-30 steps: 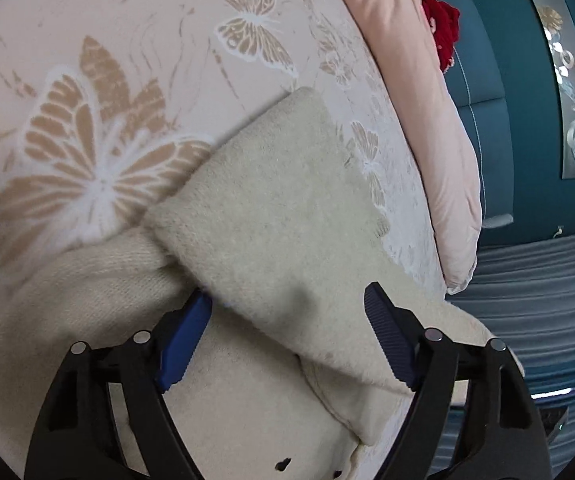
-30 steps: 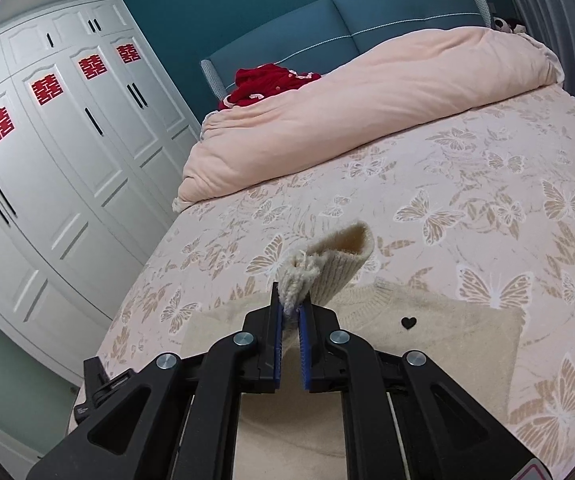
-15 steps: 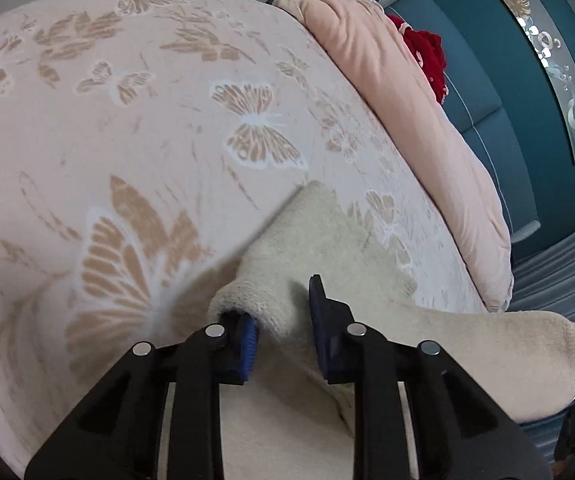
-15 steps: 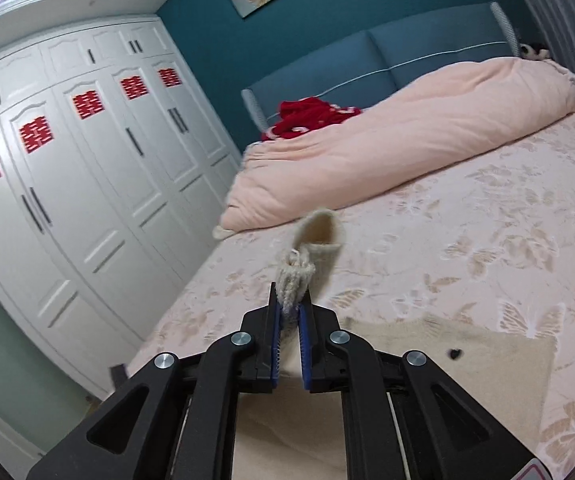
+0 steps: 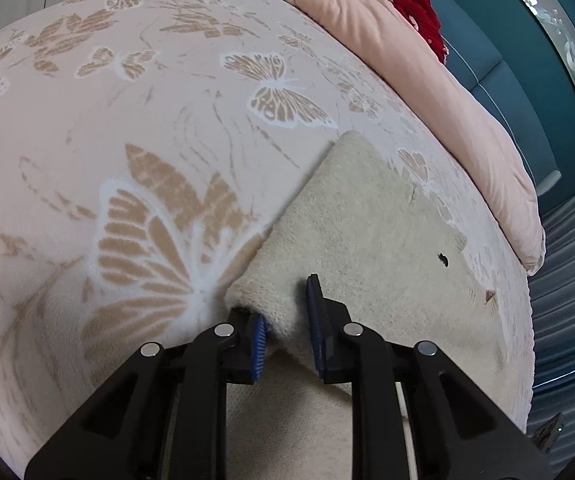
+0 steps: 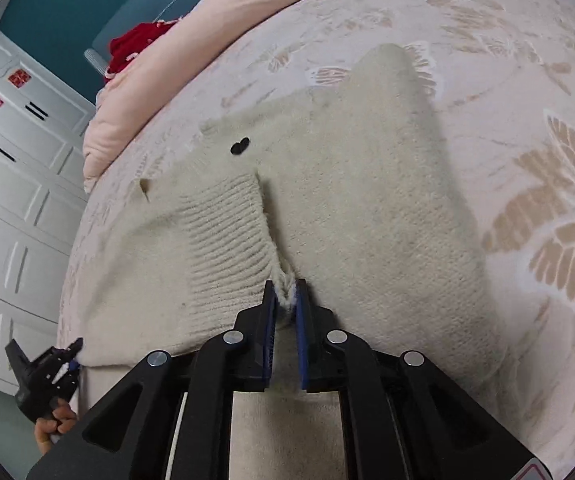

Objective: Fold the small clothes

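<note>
A small cream knit sweater [image 6: 367, 200] lies on the butterfly-print bed [image 5: 127, 120], with a small black heart mark [image 6: 240, 145] on it. My right gripper [image 6: 285, 300] is shut on the ribbed sleeve cuff [image 6: 227, 232], which is laid across the sweater's body. My left gripper [image 5: 287, 324] is shut on a bunched fold at the sweater's edge [image 5: 271, 300]; the sweater [image 5: 367, 232] stretches away from it. The left gripper also shows in the right wrist view [image 6: 47, 372] at the sweater's lower left corner.
A peach duvet [image 5: 427, 80] is rolled along the head of the bed, with a red garment [image 6: 135, 46] on it against the teal headboard [image 5: 499, 64]. White wardrobes [image 6: 11, 184] stand beside the bed. The bed edge drops to a blue striped floor [image 5: 567, 280].
The right gripper has swung the raised sleeve cuff down and across onto the sweater body. The left gripper, open a second ago, has closed on the sweater's edge and stays there.
</note>
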{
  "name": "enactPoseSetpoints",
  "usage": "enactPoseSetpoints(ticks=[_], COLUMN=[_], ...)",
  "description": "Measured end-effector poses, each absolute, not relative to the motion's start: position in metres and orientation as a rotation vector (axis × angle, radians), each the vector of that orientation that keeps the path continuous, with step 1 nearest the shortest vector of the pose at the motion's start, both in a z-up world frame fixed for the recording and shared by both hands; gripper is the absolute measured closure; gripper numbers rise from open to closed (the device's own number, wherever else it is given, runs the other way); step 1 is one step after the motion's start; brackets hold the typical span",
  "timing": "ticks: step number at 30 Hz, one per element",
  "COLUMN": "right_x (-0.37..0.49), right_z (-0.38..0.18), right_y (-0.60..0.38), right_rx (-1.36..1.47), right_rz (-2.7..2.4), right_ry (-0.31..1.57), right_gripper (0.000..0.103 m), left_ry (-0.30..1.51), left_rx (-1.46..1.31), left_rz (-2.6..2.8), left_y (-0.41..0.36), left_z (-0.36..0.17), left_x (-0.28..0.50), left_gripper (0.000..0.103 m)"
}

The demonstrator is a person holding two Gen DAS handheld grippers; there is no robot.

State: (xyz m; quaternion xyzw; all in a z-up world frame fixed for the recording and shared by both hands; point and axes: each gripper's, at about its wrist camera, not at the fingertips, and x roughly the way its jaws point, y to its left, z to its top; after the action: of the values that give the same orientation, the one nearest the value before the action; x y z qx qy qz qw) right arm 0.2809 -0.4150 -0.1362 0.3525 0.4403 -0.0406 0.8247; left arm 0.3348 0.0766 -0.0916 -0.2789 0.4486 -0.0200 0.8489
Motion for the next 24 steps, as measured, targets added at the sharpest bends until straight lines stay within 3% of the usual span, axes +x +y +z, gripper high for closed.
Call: enactPoseSetpoints(ticks=[2,4,7,9,10,11,12,13,14,15,16,20,24], right_x=[0.28,0.28,0.285,0.305,0.319,0.333,0.347,0.363,0.376,0.39,0.401,0.438,0.437], right_z=[-0.126,-0.114,-0.075,-0.057,-0.052,-0.051,-0.051,-0.055,-0.061,-0.072,-0.085,-0.138,-0.127], right_y=[-0.414,-0.406,-0.374,-0.336,-0.313,-0.288,-0.264,-0.239,-0.217,-0.194,-0.175,-0.148,-0.171], right_rx=[0.755,0.682,0.535,0.447,0.401,0.356,0.326,0.312,0.299,0.277,0.243,0.184,0.386], right_rz=[-0.099,-0.156,-0.131,-0.034,0.025,0.094,0.165,0.249,0.314,0.358,0.38,0.271,0.252], right_ry=[0.929,0.928,0.829,0.829,0.847,0.864,0.883,0.913,0.955,1.013,1.061,1.155,1.109], right_gripper=[0.078,0.077,0.075,0.057,0.045,0.045,0.047,0.06,0.086,0.098,0.103,0.103,0.103], left_ry=[0.917,0.882,0.823,0.791,0.777,0.769,0.762,0.756,0.751,0.747,0.742,0.725,0.718], left_rx=[-0.55,-0.51,-0.484,-0.491,-0.496,-0.499,-0.508,-0.517,-0.522,-0.525,-0.526,-0.534,-0.513], left_rz=[-0.051,-0.065,-0.111,-0.153,-0.174,-0.186,-0.202,-0.213,-0.215,-0.218,-0.22,-0.227,-0.241], left_y=[0.071,0.067,0.062,0.06,0.059,0.059,0.06,0.061,0.061,0.061,0.061,0.062,0.058], left_z=[-0.091,-0.091,-0.092,-0.092,-0.093,-0.094,-0.095,-0.095,-0.096,-0.096,-0.097,-0.101,-0.102], left_x=[0.33,0.325,0.316,0.312,0.31,0.31,0.31,0.31,0.31,0.309,0.309,0.309,0.31], left_gripper=[0.083,0.08,0.066,0.051,0.048,0.044,0.04,0.04,0.04,0.04,0.04,0.04,0.033])
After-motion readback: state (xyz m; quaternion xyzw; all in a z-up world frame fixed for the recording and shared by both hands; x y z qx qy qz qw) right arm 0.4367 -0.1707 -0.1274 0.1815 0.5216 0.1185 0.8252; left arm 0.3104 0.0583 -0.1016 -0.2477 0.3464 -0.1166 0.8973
